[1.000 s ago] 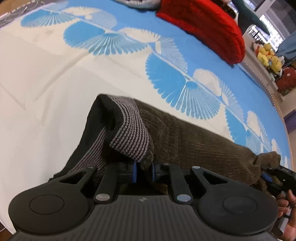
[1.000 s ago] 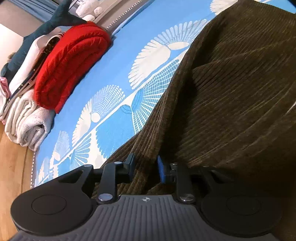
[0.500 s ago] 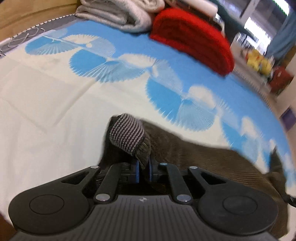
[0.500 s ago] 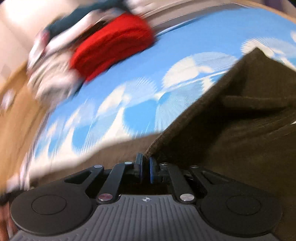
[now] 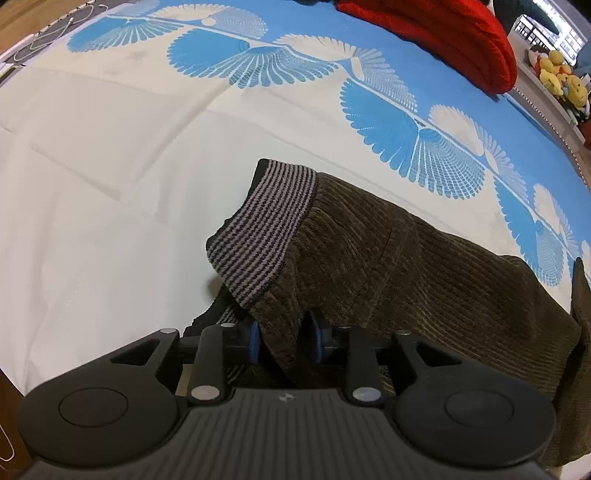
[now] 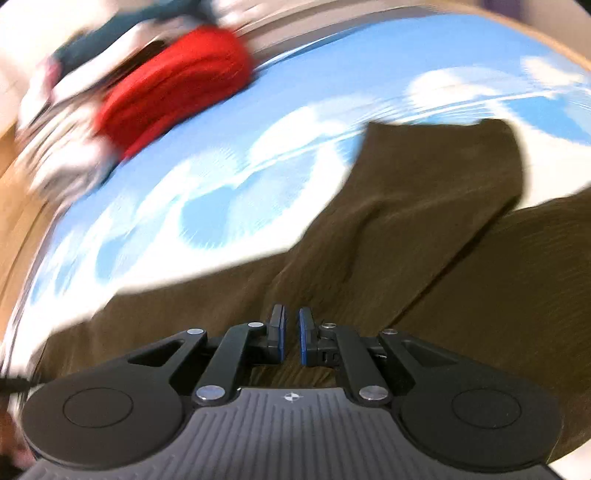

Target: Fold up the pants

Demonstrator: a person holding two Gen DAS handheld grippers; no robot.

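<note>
- The left gripper (image 5: 282, 338) has its blue-padded jaws standing a little apart with a fold of the brown corduroy pants (image 5: 406, 266) hanging between them; the cloth fills the gap, though whether the pads press it firmly is hard to tell.
- Just beyond those jaws, the striped grey-and-black ribbed cuff (image 5: 264, 230) of the pants is turned over on top of the brown cloth.
- From the cuff the pants stretch away to the right across the bedspread (image 5: 110, 166), which is cream near the gripper and blue with white fan shapes farther off.
- At the far edge of the bedspread lies a folded red knit (image 5: 443, 33), well apart from the pants; yellow plush toys (image 5: 557, 72) sit beyond it on the right.
- The right gripper (image 6: 291, 338) has its jaws nearly together with a narrow slit between the pads, and nothing visible in that slit; brown cloth lies below and ahead of it.
- This view is blurred: the pants (image 6: 424, 221) show one layer lapped over another, with the blue patterned spread and the red knit (image 6: 177, 92) behind.
</note>
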